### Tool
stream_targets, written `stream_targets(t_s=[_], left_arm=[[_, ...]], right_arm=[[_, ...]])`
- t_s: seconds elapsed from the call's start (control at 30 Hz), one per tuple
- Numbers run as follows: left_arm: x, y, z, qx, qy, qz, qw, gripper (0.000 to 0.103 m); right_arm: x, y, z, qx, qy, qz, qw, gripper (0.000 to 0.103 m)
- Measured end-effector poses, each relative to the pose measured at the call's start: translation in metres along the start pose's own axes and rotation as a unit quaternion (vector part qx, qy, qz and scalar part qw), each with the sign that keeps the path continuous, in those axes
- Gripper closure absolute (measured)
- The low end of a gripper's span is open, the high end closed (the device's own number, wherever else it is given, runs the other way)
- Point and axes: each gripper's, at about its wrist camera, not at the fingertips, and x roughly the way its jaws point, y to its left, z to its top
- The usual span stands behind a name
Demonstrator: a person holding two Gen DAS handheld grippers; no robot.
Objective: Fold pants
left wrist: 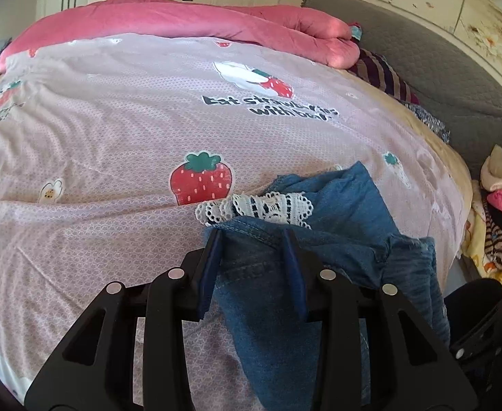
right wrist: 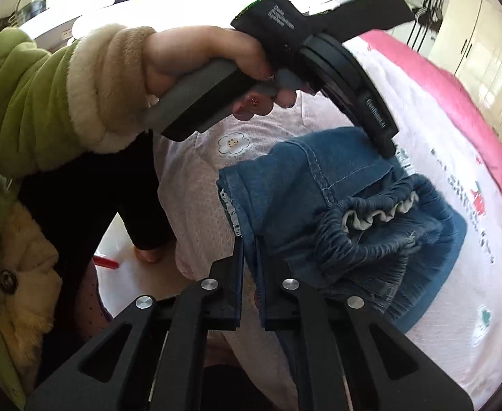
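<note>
Blue denim pants [left wrist: 336,239] with a white lace trim [left wrist: 258,205] lie bunched on the pink strawberry-print sheet [left wrist: 114,137]. In the left wrist view my left gripper [left wrist: 252,239] is shut on a thick fold of the denim, which fills the gap between its blue pads. From the right wrist view the pants [right wrist: 302,178] show their gathered elastic waistband [right wrist: 371,212]. My right gripper [right wrist: 249,250] is shut on the near hem edge, its jaws almost touching. A hand [right wrist: 199,54] holds the left gripper [right wrist: 386,147] down on the far side of the pants.
A rolled pink quilt [left wrist: 182,24] lies along the far side of the bed, beside a grey headboard [left wrist: 439,68]. A pile of clothes [left wrist: 501,205] sits off the bed's right edge. A green sleeve [right wrist: 28,102] and the person's body stand at the near edge.
</note>
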Motion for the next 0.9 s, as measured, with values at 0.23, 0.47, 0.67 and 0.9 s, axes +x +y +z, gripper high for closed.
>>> stream_targets(t_s=[0.23,0.47,0.67,0.9], left_arm=[[-0.013,0.017,0.002,-0.038,-0.022,-0.016,0.9989,0.074],[-0.043,0.027,-0.012,-0.037,-0.027,0.008,0.9989,0.054],[-0.046,0.006,-0.036,0.0,0.0,-0.01,1.0,0.05],[-0.036,-0.012,-0.056,0.028,0.026,-0.023,0.999,0.05]], right_arm=[[-0.041,-0.027,0.004,0.081,-0.081,0.043,0.993,0.068],[-0.069,-0.095,0.016,0.198,-0.132,-0.007,0.971,0.055],[-0.031,-0.158,0.039,0.276,-0.07,-0.03,0.958,0.055],[0.036,-0.172,0.065,0.264,0.023,-0.024,0.964,0.07]])
